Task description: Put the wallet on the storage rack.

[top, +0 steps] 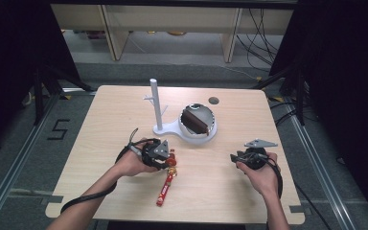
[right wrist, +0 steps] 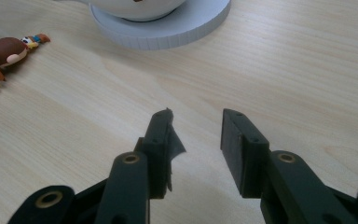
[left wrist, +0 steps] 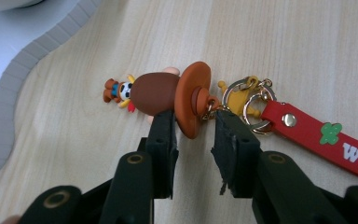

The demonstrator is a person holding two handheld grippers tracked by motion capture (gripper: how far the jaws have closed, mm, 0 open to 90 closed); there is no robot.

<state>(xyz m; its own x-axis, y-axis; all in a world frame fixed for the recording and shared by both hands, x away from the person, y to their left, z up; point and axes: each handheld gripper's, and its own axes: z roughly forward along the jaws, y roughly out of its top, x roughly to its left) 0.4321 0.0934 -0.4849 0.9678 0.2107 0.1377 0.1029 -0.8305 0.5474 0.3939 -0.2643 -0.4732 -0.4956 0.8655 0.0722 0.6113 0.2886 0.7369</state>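
Left tongs [left wrist: 193, 128] low in the frame, jaws apart astride the brown-hatted cowboy figurine keyring with red rubber strap [left wrist: 168, 93] lying mid-frame on the pale wooden tabletop [left wrist: 284, 42], right tongs [right wrist: 196, 126] apart over bare wood, lower right.

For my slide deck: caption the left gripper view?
Open left claw straddling the brown-hatted figure keychain on the wooden table.

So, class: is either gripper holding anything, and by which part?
Nothing is held. The left gripper stands open around the keyring toy, its jaws either side of the brown hat brim, not yet closed. The right gripper is open over bare table.
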